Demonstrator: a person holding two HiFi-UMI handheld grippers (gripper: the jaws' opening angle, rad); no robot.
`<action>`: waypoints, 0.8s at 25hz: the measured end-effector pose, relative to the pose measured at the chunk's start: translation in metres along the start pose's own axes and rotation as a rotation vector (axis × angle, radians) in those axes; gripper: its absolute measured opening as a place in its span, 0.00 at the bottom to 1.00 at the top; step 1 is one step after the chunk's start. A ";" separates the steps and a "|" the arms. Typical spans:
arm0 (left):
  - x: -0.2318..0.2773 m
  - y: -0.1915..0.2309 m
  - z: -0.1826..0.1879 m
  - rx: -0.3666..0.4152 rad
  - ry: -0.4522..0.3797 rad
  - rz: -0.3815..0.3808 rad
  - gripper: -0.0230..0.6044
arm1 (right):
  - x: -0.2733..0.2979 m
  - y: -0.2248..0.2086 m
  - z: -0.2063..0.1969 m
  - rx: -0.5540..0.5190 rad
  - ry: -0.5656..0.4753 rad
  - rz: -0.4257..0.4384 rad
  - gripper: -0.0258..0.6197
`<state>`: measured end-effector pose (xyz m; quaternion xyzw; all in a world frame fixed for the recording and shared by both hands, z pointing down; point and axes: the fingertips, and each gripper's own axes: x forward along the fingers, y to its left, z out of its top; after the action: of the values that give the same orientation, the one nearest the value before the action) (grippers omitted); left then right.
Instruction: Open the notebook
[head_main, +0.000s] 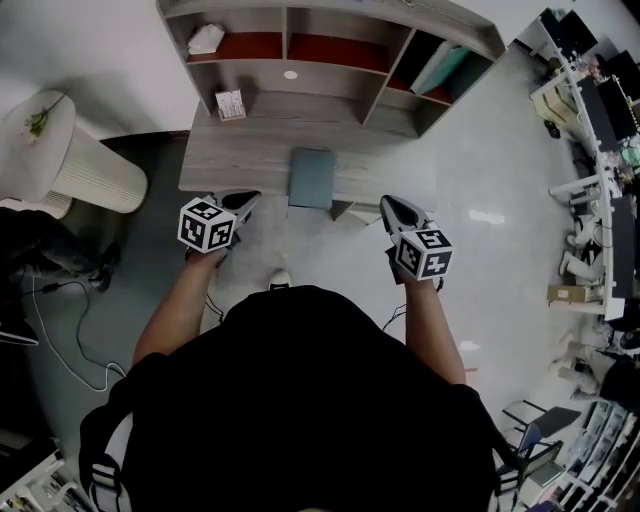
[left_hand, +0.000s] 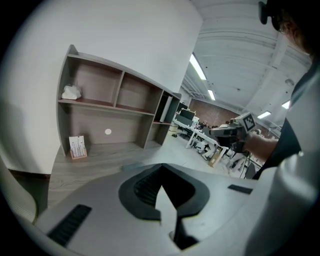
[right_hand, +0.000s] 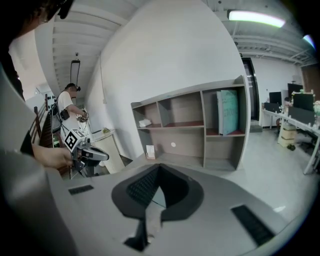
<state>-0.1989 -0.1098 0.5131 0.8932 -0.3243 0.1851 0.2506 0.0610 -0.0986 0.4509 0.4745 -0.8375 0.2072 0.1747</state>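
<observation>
A closed blue-grey notebook (head_main: 311, 178) lies flat near the front edge of the wooden desk (head_main: 220, 160), its short side toward me. My left gripper (head_main: 243, 203) hovers just off the desk's front edge, left of the notebook and apart from it, jaws shut with nothing in them. My right gripper (head_main: 389, 206) is level with it on the notebook's right, also off the desk edge, jaws together and empty. In the left gripper view, the left gripper (left_hand: 162, 187) points at the desk and shelves. In the right gripper view, the right gripper (right_hand: 159, 186) faces the same shelves.
A shelf unit (head_main: 330, 20) stands on the desk's back. It holds a white object (head_main: 206, 38) at left and teal folders (head_main: 447, 68) at right. A small card stand (head_main: 230, 104) sits on the desk. A white ribbed cylinder (head_main: 85, 170) stands at left, office desks (head_main: 600, 150) at right.
</observation>
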 end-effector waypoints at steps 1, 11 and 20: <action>0.002 0.004 0.002 0.003 0.003 -0.008 0.05 | 0.003 -0.001 0.001 0.001 0.000 -0.010 0.04; 0.019 0.040 0.014 0.026 0.018 -0.085 0.05 | 0.027 0.005 0.003 0.022 0.036 -0.084 0.04; 0.026 0.067 0.015 0.033 0.028 -0.122 0.05 | 0.049 0.020 0.007 0.029 0.054 -0.110 0.04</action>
<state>-0.2226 -0.1754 0.5357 0.9127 -0.2625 0.1870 0.2513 0.0193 -0.1282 0.4653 0.5164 -0.8021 0.2220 0.2017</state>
